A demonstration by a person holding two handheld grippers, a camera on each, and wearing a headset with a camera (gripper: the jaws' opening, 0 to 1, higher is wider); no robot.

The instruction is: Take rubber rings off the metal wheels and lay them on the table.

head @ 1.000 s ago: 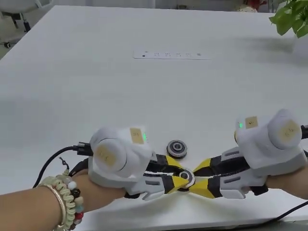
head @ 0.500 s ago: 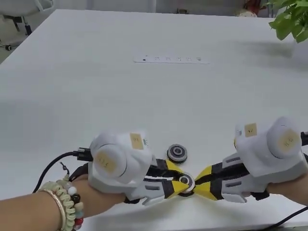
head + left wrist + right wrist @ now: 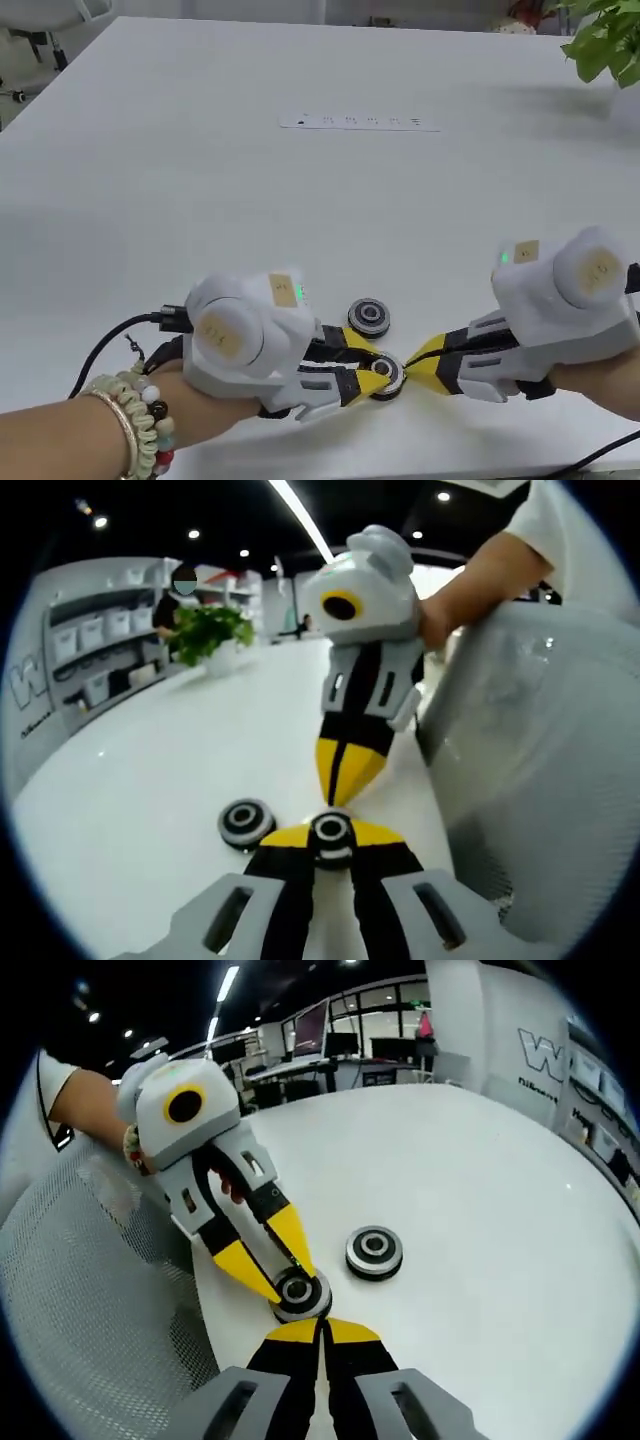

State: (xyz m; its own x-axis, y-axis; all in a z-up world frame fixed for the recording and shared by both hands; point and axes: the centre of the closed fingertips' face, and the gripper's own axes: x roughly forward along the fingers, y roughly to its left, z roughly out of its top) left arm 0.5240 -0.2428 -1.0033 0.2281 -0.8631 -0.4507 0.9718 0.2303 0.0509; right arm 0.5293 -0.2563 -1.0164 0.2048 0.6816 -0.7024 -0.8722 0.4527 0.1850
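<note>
On the white table [image 3: 300, 220], the left gripper [image 3: 331, 838] still clamps 1 black-ringed metal wheel [image 3: 300, 1295]; the right gripper [image 3: 321, 1325], jaws pinched narrow, stays touching its rim.

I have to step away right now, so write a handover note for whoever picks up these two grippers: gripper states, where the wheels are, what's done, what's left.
Left gripper: shut on the held wheel, near the table front edge.
Right gripper: jaws shut, tips at that wheel's rim; whether they pinch its rubber ring is unclear.
Second wheel: lies flat on the table just beyond, apart from both grippers, dark ring on.
Done: nothing finished; both wheels appear to have their rings on.
Left: pull both rings off and lay them on the table.
</note>
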